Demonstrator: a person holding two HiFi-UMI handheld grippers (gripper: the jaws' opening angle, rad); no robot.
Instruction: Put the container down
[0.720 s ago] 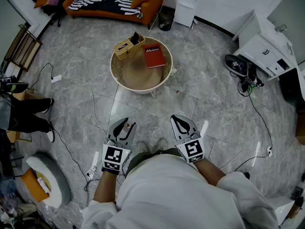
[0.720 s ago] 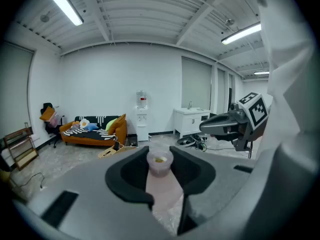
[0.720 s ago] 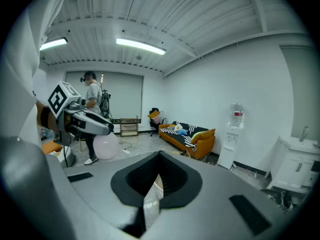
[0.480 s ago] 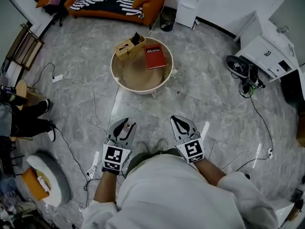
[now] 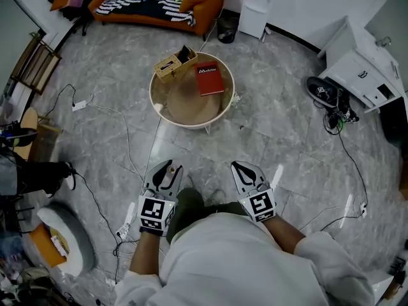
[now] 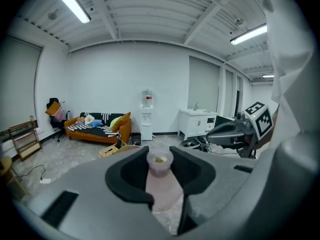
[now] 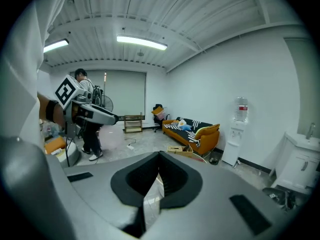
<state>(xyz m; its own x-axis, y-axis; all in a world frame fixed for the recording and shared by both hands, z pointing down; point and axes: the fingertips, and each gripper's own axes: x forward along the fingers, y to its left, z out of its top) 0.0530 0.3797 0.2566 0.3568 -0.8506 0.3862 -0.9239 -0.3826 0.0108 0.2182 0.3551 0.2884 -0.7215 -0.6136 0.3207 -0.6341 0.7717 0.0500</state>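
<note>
My left gripper [image 5: 164,169] clamps a small, translucent pinkish container [image 6: 160,163] with something yellow inside, above the floor. My right gripper [image 5: 245,169] is closed and empty. Ahead, a red book [image 5: 208,80] and a wooden box [image 5: 174,63] sit at the round table's [image 5: 155,101] far edge.

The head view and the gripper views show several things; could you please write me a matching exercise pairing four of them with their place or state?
Things:
1. container
2. red book
3. wooden box
4. right gripper

Places or states:
A. jaws together, nothing between them
B. lying flat on the round table
C. clamped between the jaws of the left gripper
D. perched on the table's far rim, beside the book

Pairs: 1-C, 2-B, 3-D, 4-A
</note>
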